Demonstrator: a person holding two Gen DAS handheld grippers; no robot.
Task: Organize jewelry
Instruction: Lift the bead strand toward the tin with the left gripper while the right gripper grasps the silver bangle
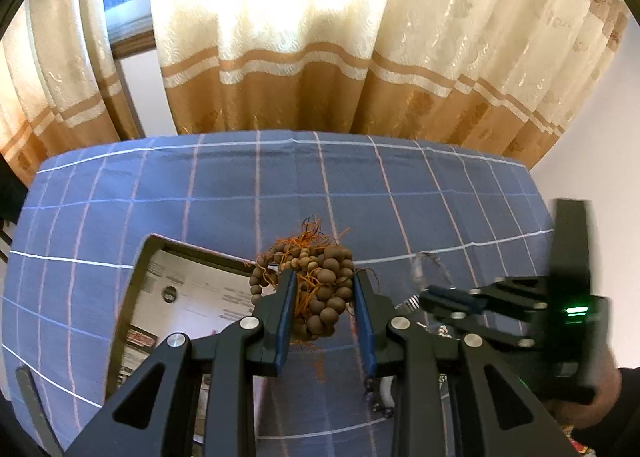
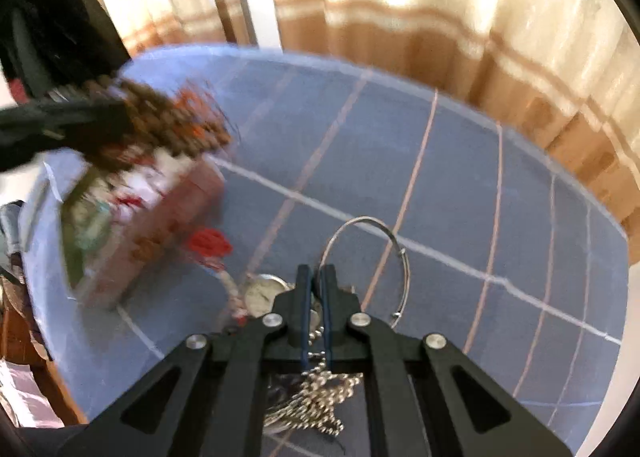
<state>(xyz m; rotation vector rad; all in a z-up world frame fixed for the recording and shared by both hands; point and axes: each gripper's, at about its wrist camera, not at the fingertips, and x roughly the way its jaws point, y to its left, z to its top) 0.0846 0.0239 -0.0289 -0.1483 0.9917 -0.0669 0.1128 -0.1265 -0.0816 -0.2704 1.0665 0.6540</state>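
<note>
Beaded necklace bundle (image 1: pixel 320 289): clamped in left tool (image 1: pixel 324 297), held above worktop (image 1: pixel 440 201), box (image 1: pixel 192 293) just left below. Right tool (image 2: pixel 316 289): nearly together, contents uncertain, over silver chain (image 2: pixel 316 389)

bead bundle (image 1: pixel 316 289) above box (image 1: pixel 192 297) edge | box on table (image 1: pixel 440 197) | ring (image 2: pixel 368 265) probably right of box

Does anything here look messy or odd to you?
Yes. The brown bead necklace in the left tool is one tangled clump, with frayed orange thread sticking out of it. Below the right tool, a silver ball chain lies bunched in a heap beside a thin wire bangle.
</note>
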